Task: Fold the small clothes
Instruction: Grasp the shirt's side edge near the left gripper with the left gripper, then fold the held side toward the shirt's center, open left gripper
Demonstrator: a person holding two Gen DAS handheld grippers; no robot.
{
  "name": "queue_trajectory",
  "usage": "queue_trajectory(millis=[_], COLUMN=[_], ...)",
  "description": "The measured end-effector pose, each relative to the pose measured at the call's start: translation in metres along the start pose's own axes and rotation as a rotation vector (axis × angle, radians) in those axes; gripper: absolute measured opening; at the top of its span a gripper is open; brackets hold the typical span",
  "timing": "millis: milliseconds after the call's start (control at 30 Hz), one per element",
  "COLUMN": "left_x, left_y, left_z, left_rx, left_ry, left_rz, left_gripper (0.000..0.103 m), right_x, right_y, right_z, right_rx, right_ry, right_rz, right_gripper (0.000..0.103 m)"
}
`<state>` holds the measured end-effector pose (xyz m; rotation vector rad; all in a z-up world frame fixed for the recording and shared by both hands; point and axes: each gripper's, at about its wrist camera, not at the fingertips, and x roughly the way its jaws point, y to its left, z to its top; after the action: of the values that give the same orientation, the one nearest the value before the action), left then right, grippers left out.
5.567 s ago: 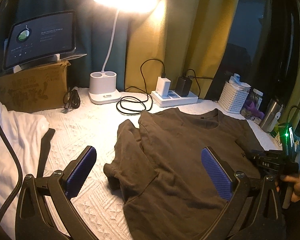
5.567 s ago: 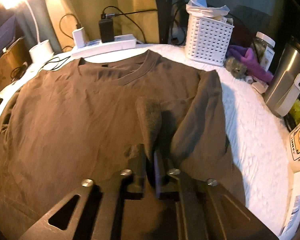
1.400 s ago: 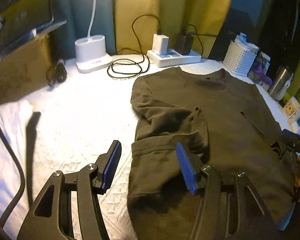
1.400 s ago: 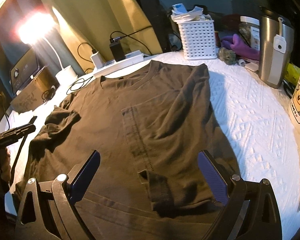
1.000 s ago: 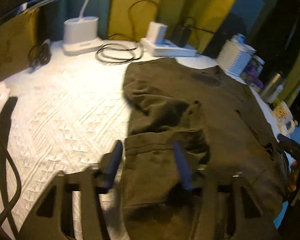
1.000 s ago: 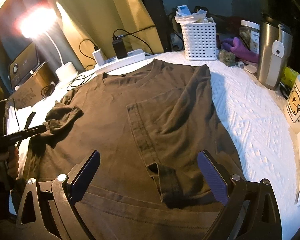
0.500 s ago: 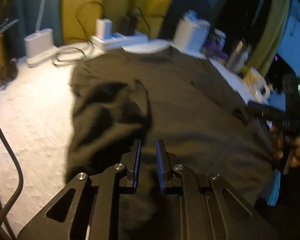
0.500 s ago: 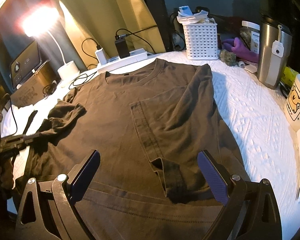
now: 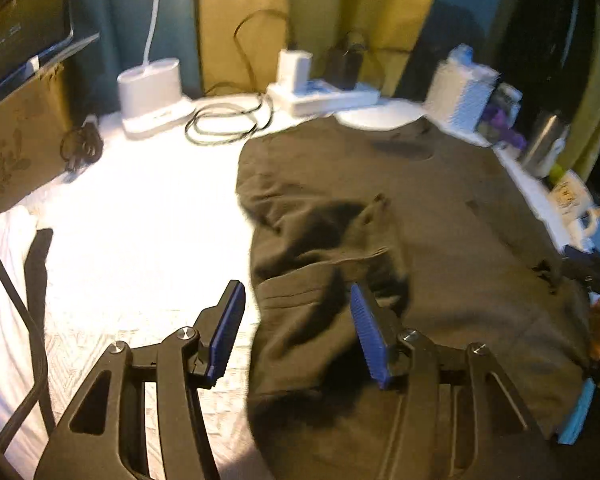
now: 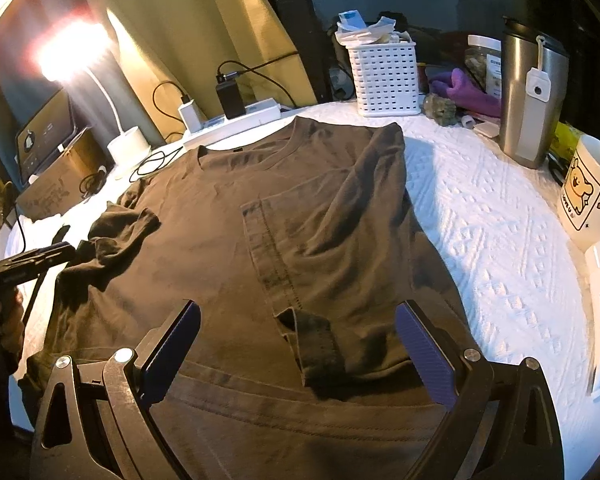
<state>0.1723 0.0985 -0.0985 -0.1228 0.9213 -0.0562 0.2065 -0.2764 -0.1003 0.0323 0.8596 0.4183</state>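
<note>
A dark brown T-shirt [image 10: 228, 248] lies flat on the white textured cover, neck towards the far side. Its right sleeve and side [image 10: 340, 240] are folded in over the body. Its left sleeve [image 9: 324, 232] lies bunched over the left side. My left gripper [image 9: 296, 328] is open, hovering over the shirt's left edge just below the bunched sleeve. My right gripper [image 10: 298, 352] is open and empty above the shirt's bottom hem. The left gripper also shows in the right wrist view [image 10: 32, 264] at the far left.
A lamp base [image 9: 152, 92], coiled cables [image 9: 224, 124] and a power strip [image 9: 320, 96] stand at the back. A white basket [image 10: 384, 76], steel tumbler [image 10: 534, 100] and bear mug [image 10: 588, 196] line the right side. A cardboard box [image 9: 16, 148] is at left.
My left gripper has opened from shut and swung back left over the shirt's left edge. The right gripper has stayed open over the hem.
</note>
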Motion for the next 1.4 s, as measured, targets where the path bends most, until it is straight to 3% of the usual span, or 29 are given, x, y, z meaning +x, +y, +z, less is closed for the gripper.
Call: queue_trajectory(millis=[100, 133, 167, 200, 333, 533, 967, 1100, 1133, 1200, 1233, 1400], left_x=[0.007, 0.007, 0.006, 0.005, -0.006, -0.021, -0.008, -0.024, -0.029, -0.032, -0.031, -0.014], left_y=[-0.003, -0.006, -0.012, -0.016, -0.034, -0.061, -0.086, -0.076, -0.072, -0.064, -0.060, -0.048], left_z=[-0.004, -0.005, -0.006, -0.007, -0.009, -0.011, -0.025, -0.015, -0.009, 0.000, 0.004, 0.013], left_rx=[0.019, 0.033, 0.058, 0.071, 0.124, 0.192, 0.221, 0.187, 0.170, 0.137, 0.118, 0.047], left_ry=[0.004, -0.004, -0.016, -0.015, -0.033, -0.057, 0.093, 0.050, 0.028, -0.003, -0.011, 0.011], left_rz=[-0.009, -0.010, -0.007, -0.002, -0.001, -0.040, -0.119, -0.128, -0.122, -0.109, -0.101, -0.099], left_gripper=[0.054, 0.049, 0.030, 0.022, 0.006, 0.006, 0.007, 0.008, 0.012, 0.030, 0.047, 0.050], right_x=[0.002, 0.003, 0.003, 0.003, 0.004, 0.004, -0.001, 0.000, 0.000, 0.001, 0.002, 0.005], right_y=[-0.002, -0.003, -0.004, -0.005, -0.006, -0.007, -0.021, -0.023, -0.023, -0.024, -0.024, -0.025], right_z=[-0.001, -0.001, -0.001, -0.001, 0.000, -0.002, -0.012, -0.011, -0.010, -0.009, -0.008, -0.007], right_rx=[0.004, 0.004, 0.005, 0.007, 0.011, 0.012, 0.038, 0.041, 0.040, 0.038, 0.037, 0.033], right_ry=[0.008, 0.008, 0.009, 0.011, 0.011, 0.008, 0.004, 0.001, -0.001, -0.001, 0.000, 0.006], right_rz=[-0.004, -0.005, -0.005, -0.006, -0.005, 0.007, 0.006, 0.009, 0.010, 0.012, 0.013, 0.005], right_gripper=[0.098, 0.098, 0.098, 0.098, 0.098, 0.098, 0.098, 0.098, 0.099, 0.098, 0.098, 0.098])
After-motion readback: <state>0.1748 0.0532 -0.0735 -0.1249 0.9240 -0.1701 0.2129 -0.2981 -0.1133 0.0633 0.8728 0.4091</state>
